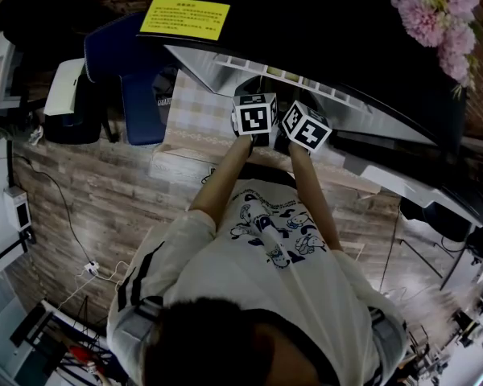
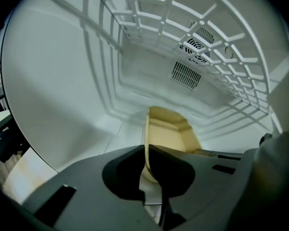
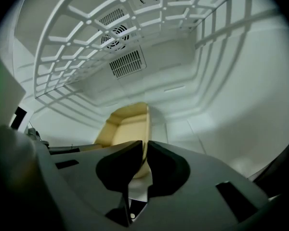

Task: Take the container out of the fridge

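Grasp made, extraction pending: left gripper [image 2: 146,153] and right gripper [image 3: 145,146] each clamp one side wall of the tan container [image 2: 166,131], not yet out of the fridge [image 2: 58,76].

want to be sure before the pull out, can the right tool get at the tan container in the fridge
Yes, it looks so: the right tool is inside the fridge and shut on one wall of the container, with nothing in between. The left tool grips the opposite wall.
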